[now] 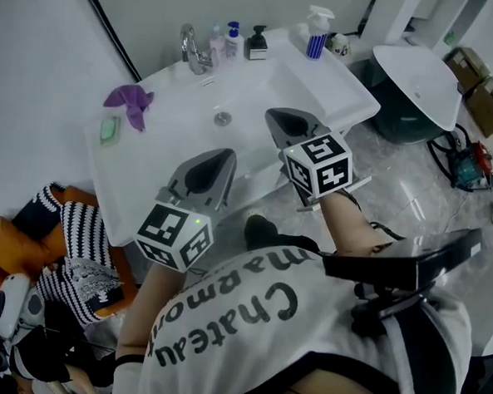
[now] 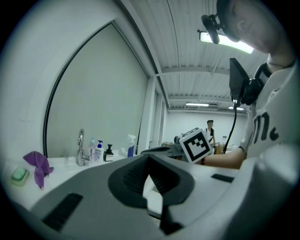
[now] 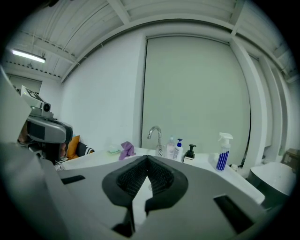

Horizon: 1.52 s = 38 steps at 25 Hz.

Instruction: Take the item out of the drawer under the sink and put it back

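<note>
**Nothing is out of the drawer: both grippers are hovering shut and empty over the sink**

Both tools are hanging roughly level in front of the person, above the front edge of the sink (image 1: 148, 169). The left gripper (image 1: 225, 157) is holding its jaws together at the tips, with only the white basin showing behind them. The right gripper (image 1: 276, 117) is doing the same, with nothing caught between its jaws.

Neither tool is reaching down towards the drawer, which is lying out of sight below the basin's rim and the person's body. Whether it is standing open or pushed in cannot be told. Judging by the empty jaws held up at counter height, the work is sitting at one of its ends: either the reach into the drawer is yet to begin, or the item is already lying back inside.

No view is showing the item itself, so its shape, colour and size are staying unknown. On the counter the tap (image 1: 193, 51), a purple cloth (image 1: 129, 101) and a spray bottle (image 1: 319, 30) are standing well apart from both tools.
</note>
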Each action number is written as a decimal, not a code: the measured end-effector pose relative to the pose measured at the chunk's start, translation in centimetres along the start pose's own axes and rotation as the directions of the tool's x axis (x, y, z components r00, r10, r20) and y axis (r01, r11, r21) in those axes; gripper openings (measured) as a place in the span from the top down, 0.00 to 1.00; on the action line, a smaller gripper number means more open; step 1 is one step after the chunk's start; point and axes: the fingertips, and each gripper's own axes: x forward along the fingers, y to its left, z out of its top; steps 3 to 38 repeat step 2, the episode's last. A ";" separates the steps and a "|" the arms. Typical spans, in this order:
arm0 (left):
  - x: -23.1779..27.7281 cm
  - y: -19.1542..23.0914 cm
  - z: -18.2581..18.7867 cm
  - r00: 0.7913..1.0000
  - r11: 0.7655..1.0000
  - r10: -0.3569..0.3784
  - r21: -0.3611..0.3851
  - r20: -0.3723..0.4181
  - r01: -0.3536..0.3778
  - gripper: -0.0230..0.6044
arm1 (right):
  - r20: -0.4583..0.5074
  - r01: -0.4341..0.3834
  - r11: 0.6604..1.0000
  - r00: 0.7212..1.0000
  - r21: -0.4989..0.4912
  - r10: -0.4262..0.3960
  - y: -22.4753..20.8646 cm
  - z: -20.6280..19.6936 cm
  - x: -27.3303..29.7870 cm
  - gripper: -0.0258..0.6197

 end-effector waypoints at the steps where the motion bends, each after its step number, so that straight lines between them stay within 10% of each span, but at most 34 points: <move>1: 0.1 -0.1 0.0 1.000 1.000 -0.001 0.001 0.000 0.001 0.95 | 0.001 -0.001 1.000 1.000 0.000 0.001 -0.1 0.0 -0.1 0.94; 38: 0.3 -0.3 0.0 1.000 1.000 -0.003 0.002 -0.001 0.003 0.95 | 0.001 -0.002 1.000 1.000 -0.001 0.002 -0.1 0.0 -0.2 0.94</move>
